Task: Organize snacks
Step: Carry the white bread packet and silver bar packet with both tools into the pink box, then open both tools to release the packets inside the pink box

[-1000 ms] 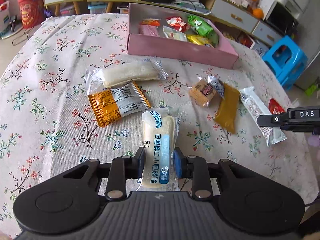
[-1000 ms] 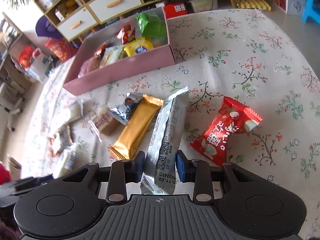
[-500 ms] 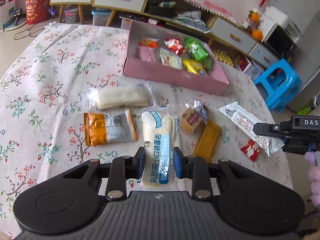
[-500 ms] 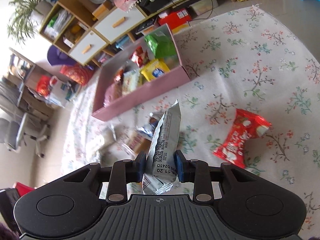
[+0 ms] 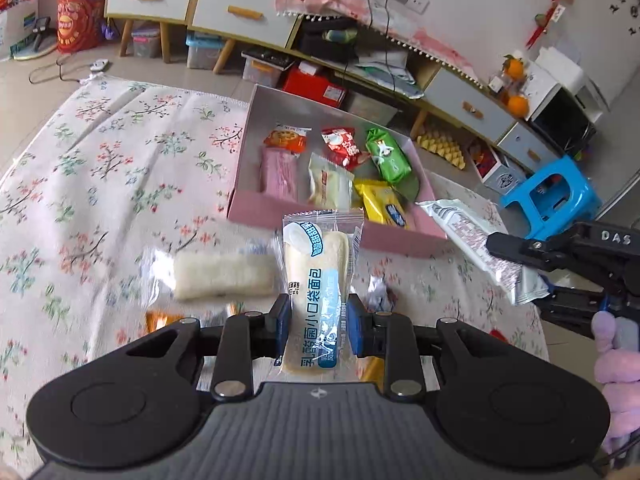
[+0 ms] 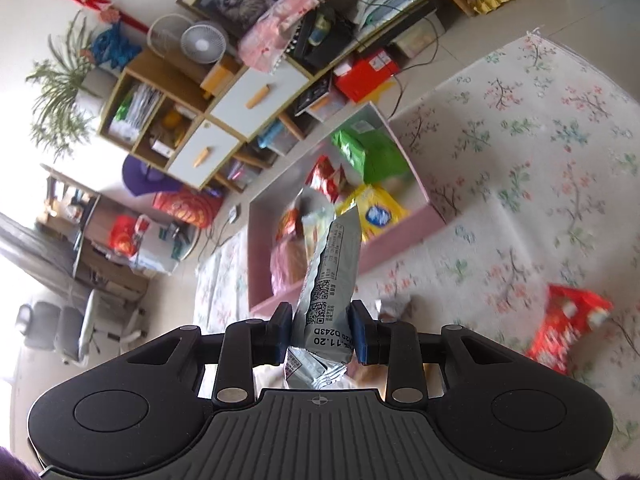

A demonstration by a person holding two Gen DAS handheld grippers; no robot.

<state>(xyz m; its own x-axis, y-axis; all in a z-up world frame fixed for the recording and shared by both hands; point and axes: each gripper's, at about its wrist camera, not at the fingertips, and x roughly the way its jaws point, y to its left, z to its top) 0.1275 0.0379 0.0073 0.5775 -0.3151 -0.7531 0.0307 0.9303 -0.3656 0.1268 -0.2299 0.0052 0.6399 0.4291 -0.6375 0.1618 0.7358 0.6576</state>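
Both your packets are off the cloth now: a second ago they still lay flat on the floral tablecloth (image 5: 100, 184) with the pads around them, and since then you have lifted them and swung both towards the pink box (image 5: 256, 210). Your left gripper (image 5: 316, 322) is clamped narrow on the bread packet (image 5: 318, 276), which stands up between the pads with its top edge in front of the box's near wall. Your right gripper (image 6: 320, 334) is pinched just as tight on the silver packet (image 6: 330, 276), its far end pointing over the box's open side; from the left camera you can see that packet hanging just beside the box's right corner.

So the picking is done for these two and the carry is under way. The box already holds a row of snacks, among them a green pack (image 5: 388, 158) and a yellow pack (image 5: 384, 204), with bare floor at its left end. Left on the cloth are the plain white bread (image 5: 224, 276) and the red packet (image 6: 568, 328), so more trips will likely follow
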